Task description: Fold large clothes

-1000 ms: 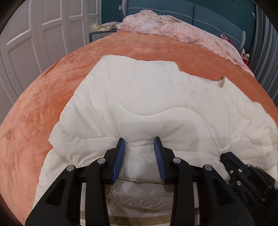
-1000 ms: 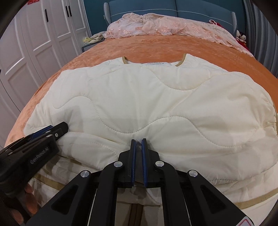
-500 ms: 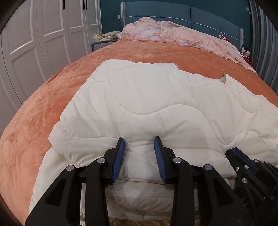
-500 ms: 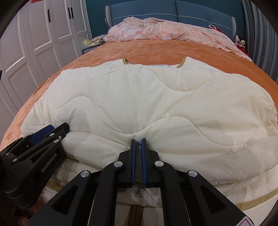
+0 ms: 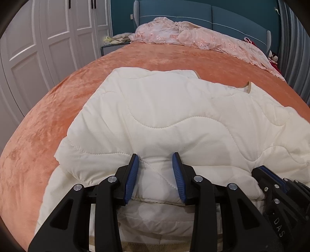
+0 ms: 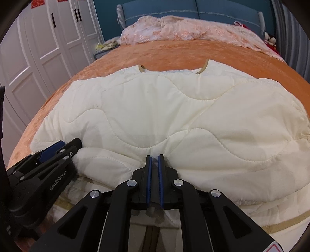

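Observation:
A cream quilted jacket [image 5: 174, 106] lies spread on the orange bed, its tan-trimmed collar [image 6: 201, 69] at the far side and its near hem folded over onto itself. My left gripper [image 5: 155, 155] is shut on a thick bunch of that near fold, which bulges between the blue pads. My right gripper [image 6: 154, 156] pinches a thin ridge of the jacket [image 6: 174, 108] at the same folded edge, and its jaws are starting to open. Each gripper shows in the other's view: the right gripper [image 5: 271, 174] at the lower right, the left gripper [image 6: 58, 145] at the lower left.
The orange velvet bed cover [image 5: 48, 126] runs around the jacket on all sides. A pink lace cloth [image 5: 193, 34] is heaped against the blue headboard [image 5: 213, 13]. White wardrobe doors [image 5: 38, 38] stand to the left, with a small nightstand [image 5: 110, 46] beside the bed.
Both grippers stay at the jacket's near fold. The views have tipped up slightly, showing more of the headboard. The jacket lies as before.

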